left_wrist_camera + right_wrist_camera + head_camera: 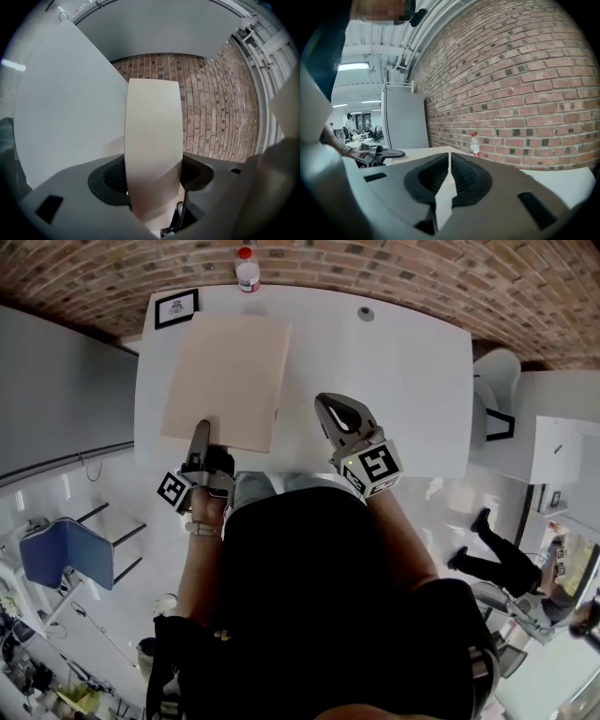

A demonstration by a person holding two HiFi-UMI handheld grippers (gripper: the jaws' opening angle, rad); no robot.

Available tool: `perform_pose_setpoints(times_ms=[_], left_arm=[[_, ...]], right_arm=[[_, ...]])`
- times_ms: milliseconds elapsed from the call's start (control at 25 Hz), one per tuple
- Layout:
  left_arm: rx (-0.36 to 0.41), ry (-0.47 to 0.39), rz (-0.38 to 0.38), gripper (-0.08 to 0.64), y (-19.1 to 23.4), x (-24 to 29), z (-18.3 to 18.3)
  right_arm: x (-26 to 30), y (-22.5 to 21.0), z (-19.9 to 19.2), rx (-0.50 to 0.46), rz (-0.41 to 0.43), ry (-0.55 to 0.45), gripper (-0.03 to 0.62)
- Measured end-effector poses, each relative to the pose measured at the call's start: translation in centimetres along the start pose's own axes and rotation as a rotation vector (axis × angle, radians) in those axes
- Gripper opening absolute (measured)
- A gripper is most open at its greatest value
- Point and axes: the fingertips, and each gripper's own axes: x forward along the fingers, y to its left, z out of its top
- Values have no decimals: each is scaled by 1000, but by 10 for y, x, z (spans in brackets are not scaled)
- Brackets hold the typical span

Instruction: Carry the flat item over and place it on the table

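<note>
A flat beige board (pixel 225 381) lies level over the left part of the white table (pixel 394 381); I cannot tell whether it rests on the top. My left gripper (pixel 200 435) is shut on the middle of the board's near edge. In the left gripper view the board (pixel 152 136) runs out from between the dark pads (pixel 110 176). My right gripper (pixel 335 411) hovers over the table's near edge, to the right of the board. It is shut with nothing in it, and in its own view the right gripper (pixel 449 165) shows only a thin slit.
At the table's far edge stand a plastic bottle with a red cap (pixel 247 270), a small framed card (pixel 176 307) and a small round object (pixel 366 313). A brick wall (pixel 525 84) lies behind. A blue chair (pixel 66 554) stands near left, a white chair (pixel 497 381) at the right.
</note>
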Motion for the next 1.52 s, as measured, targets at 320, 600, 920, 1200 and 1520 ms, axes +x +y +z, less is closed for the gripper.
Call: perform_pose_setpoints(times_ms=[320,600,920,1200,1520], left_arm=[[-12,120,64,293,25,37,31],[6,206,141,293,57,60,43],[23,235,180,293,80,79,50],[59,258,250,295,103,87,52],[109,272,272,301,112,108,50]], right_arm=[[12,9,-9,56,-145,29,25],[16,12,-13,68,-243,52,25],[11,12,-17,63,-303,79,25],[7,12,-17,72,-333,74,25],[2,12,-16,67,-351,84,25]])
